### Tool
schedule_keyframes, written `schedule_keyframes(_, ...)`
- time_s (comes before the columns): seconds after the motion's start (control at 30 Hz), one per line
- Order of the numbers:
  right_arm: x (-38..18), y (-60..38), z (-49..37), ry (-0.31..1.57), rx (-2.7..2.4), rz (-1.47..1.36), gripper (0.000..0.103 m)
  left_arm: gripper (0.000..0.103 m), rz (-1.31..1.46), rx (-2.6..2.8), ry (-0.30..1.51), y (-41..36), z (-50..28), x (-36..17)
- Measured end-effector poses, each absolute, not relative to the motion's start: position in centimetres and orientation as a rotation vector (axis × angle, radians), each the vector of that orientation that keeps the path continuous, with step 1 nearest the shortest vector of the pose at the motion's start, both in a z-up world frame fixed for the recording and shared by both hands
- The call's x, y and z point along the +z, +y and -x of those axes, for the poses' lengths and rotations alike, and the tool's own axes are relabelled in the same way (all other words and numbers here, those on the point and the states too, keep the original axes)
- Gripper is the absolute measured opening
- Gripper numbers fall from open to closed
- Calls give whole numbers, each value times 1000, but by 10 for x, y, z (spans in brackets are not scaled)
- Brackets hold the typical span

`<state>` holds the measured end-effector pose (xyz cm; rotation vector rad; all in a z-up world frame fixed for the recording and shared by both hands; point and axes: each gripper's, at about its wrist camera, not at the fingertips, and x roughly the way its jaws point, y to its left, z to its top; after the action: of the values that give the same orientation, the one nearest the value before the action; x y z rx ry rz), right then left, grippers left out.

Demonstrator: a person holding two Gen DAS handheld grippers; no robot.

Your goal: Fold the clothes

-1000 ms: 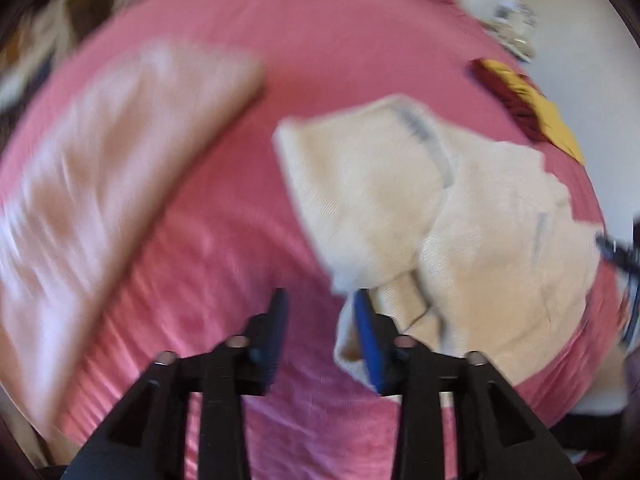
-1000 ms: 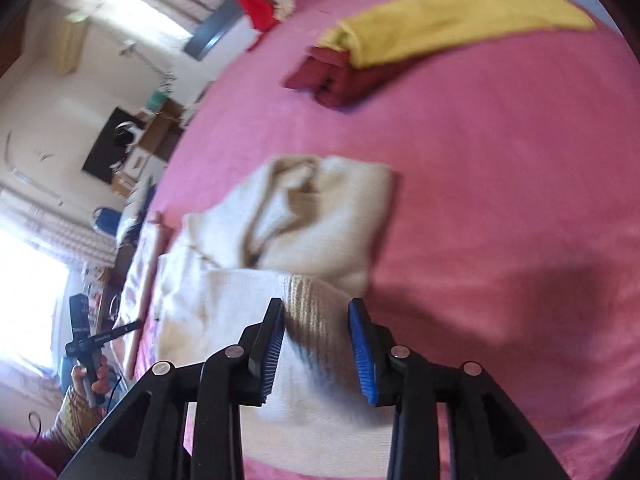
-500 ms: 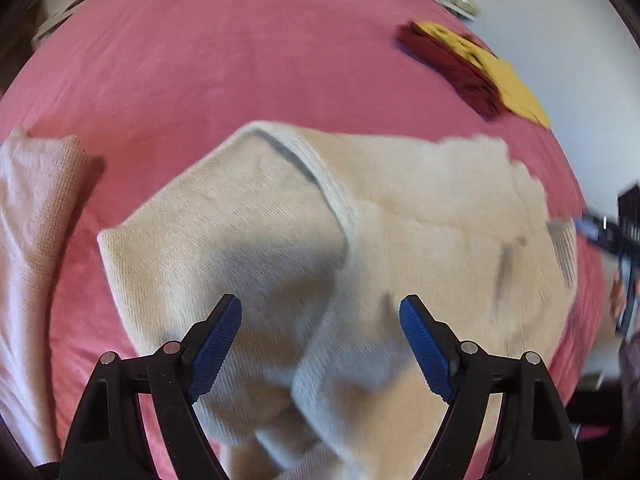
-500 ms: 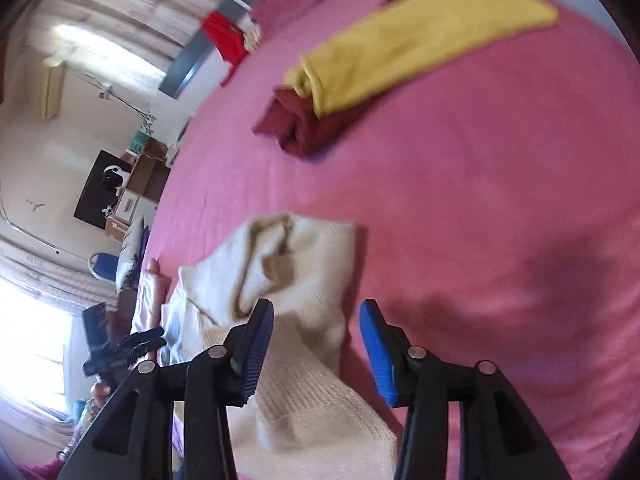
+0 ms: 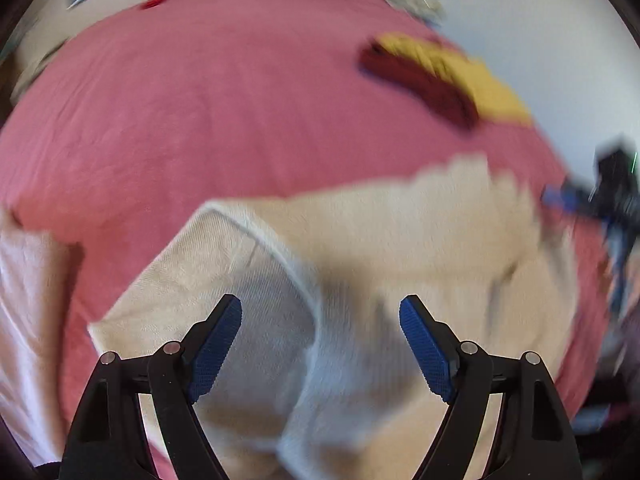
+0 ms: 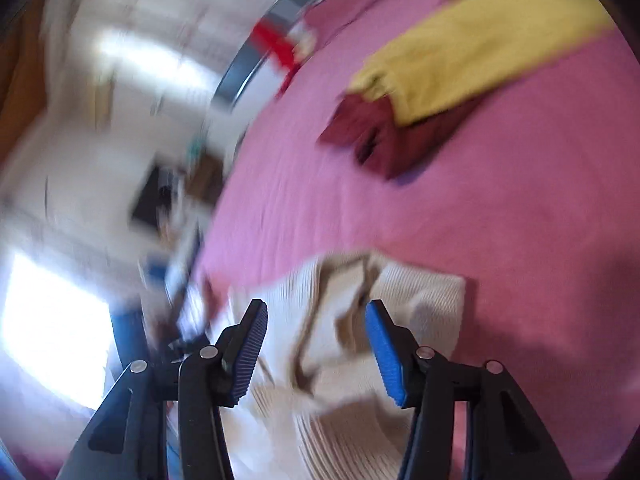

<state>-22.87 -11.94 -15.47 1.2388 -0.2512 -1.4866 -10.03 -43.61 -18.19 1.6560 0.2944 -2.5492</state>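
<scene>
Both claws, left [image 5: 320, 344] and right [image 6: 316, 352], gaped wide and empty above the cream sweater [image 5: 400, 240] (half folded, I judged), needing a fresh edge grip.

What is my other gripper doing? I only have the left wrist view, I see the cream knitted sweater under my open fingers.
Observer: The right gripper is open too, jaws spread above the cream knitted sweater, gripping nothing.
Operator: Anything over there that my view lacks?
Observer: Yes, beyond the edge of the pink bedspread there is a bright window and blurred room furniture.
Operator: Is the yellow folded garment on top of the dark red one?
Observer: From the right wrist, the yellow folded garment overlaps the dark red garment, whose crumpled end sticks out toward the sweater.
</scene>
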Motion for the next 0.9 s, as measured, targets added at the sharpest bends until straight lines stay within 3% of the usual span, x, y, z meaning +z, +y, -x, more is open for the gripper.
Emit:
schedule_keyframes(0.1,-151,-114,225,-147,-1438,-1239,53,83,-1724,-2553,197,-437,91,-191)
schedule_keyframes(0.37,-161,-113,221,21,-1351,-1255,54,83,-1820,-2542,236,-439,96,-210)
schedule_keyframes(0.57,-175,-127,190,186,-1263,-1239,53,82,-1799,-2602,143,-423,94,-215)
schedule_keyframes(0.9,-173,-132,168,285,-1260,-1146,29,76,-1815,-2681,227,-426,65,-211)
